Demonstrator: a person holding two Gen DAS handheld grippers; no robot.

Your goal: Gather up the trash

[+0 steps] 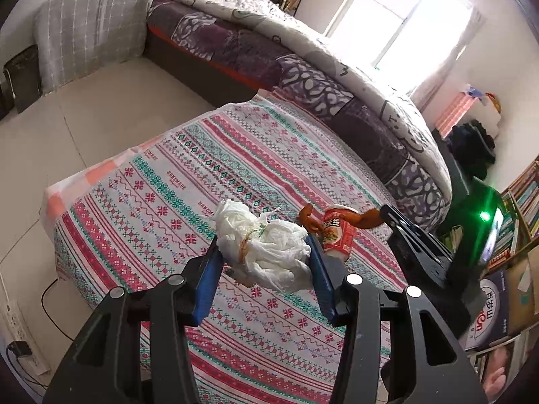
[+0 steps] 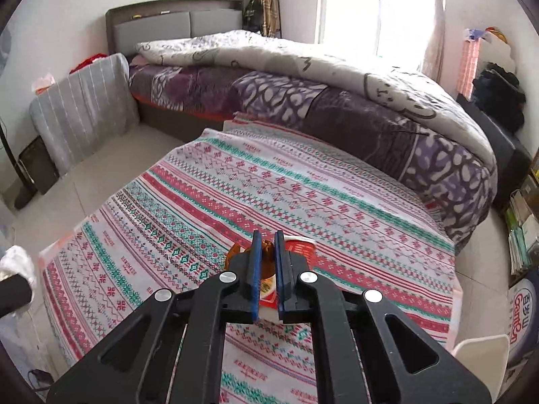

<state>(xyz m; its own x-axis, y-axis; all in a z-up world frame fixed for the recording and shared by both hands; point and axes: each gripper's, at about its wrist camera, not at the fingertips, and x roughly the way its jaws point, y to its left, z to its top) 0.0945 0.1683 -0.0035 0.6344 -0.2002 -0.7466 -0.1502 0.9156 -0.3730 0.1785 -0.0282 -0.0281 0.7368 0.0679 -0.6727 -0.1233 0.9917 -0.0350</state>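
Note:
My left gripper (image 1: 262, 245) is shut on a crumpled white plastic bag (image 1: 269, 245), held between its blue pads just above the patterned tablecloth (image 1: 161, 181). The bag also shows at the left edge of the right wrist view (image 2: 17, 266). A red noodle cup (image 1: 337, 232) lies on its side behind the bag. My right gripper (image 2: 268, 237) is shut on an orange-brown scrap (image 2: 266, 247), which looks like a peel or wrapper. In the left wrist view that scrap (image 1: 363, 219) curls over the cup from the right gripper (image 1: 387, 212). The cup (image 2: 299, 245) is partly hidden by the fingers.
The cloth-covered table stands beside a bed with a purple cover (image 2: 337, 107) and a white quilt. A grey cushion (image 1: 91, 30) leans at the back left. A power strip and cable (image 1: 17, 330) lie on the floor. Bookshelves (image 1: 518, 208) and a white chair (image 2: 478, 353) are at the right.

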